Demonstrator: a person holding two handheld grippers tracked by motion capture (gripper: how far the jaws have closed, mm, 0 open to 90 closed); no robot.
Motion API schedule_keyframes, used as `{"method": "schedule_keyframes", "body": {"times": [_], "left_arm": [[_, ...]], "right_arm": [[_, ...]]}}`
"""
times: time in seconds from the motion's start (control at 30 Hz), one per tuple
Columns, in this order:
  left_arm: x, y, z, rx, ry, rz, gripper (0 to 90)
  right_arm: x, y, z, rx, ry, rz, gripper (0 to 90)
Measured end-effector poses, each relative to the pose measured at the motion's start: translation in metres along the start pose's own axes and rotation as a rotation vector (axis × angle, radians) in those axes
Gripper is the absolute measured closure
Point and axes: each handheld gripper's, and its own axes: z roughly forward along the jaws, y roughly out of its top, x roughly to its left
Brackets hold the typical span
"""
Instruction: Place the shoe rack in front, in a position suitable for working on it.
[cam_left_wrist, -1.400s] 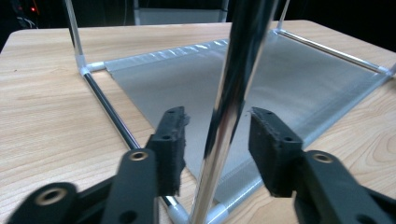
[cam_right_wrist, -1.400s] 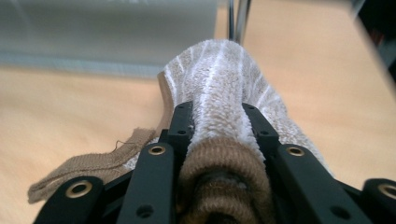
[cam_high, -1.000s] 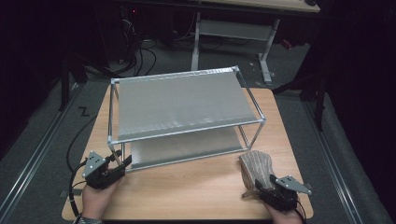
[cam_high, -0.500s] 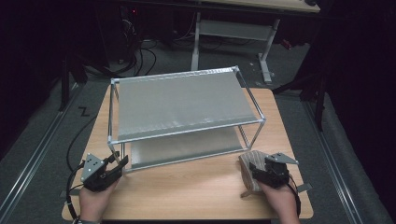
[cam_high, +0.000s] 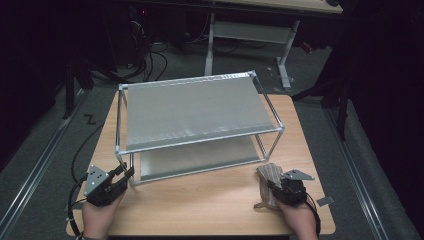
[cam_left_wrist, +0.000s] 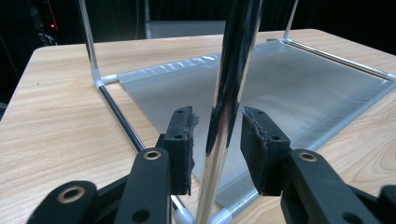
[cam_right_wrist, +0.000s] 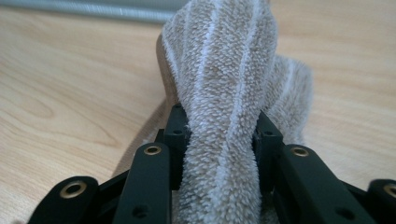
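A two-tier metal rack (cam_high: 150, 147) with grey mesh shelves stands on the wooden table (cam_high: 210, 200). My left gripper (cam_high: 129, 172) is at the rack's front-left corner. It is open, and the chrome corner post (cam_left_wrist: 229, 93) rises between its pads (cam_left_wrist: 183, 135) with a small gap on each side. A beige striped fleecy slipper (cam_high: 266, 175) lies off the rack's front-right corner. My right gripper (cam_high: 268, 187) is shut on it; in the right gripper view the slipper (cam_right_wrist: 224, 56) stands up between the jaws of this gripper (cam_right_wrist: 222, 126), its brown sole edge on the left.
The rack's lower shelf (cam_left_wrist: 299, 88) lies just above the table. Bare wood runs along the front between the two hands. A small grey tag (cam_high: 325, 201) lies near the table's right edge. A desk frame (cam_high: 250, 30) and cables (cam_high: 150, 55) stand beyond the table.
My right gripper moved forward onto the slipper and shut on it. The left gripper edged toward the rack so the corner post now sits between its jaws.
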Motion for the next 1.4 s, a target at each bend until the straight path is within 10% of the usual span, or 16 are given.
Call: {"method": "schedule_keyframes", "body": {"times": [0.3,0.5,1.17,1.4], "left_arm": [[-0.008,0.000,0.006,0.009,0.074,0.056,77.7],[-0.008,0.000,0.007,0.013,0.087,0.077,80.7],[-0.007,-0.001,0.008,0.007,0.078,0.163,79.7],[-0.007,-0.002,0.007,0.001,0.063,0.166,79.7]], "right_arm": [[-0.008,0.000,-0.038,-0.461,-0.091,0.012,64.3],[-0.010,0.021,-0.041,-0.657,-0.139,-0.032,63.4],[-0.017,0.066,0.006,-0.611,-0.136,-0.044,38.8],[-0.019,0.080,0.003,-0.628,-0.114,-0.050,51.4]]}}
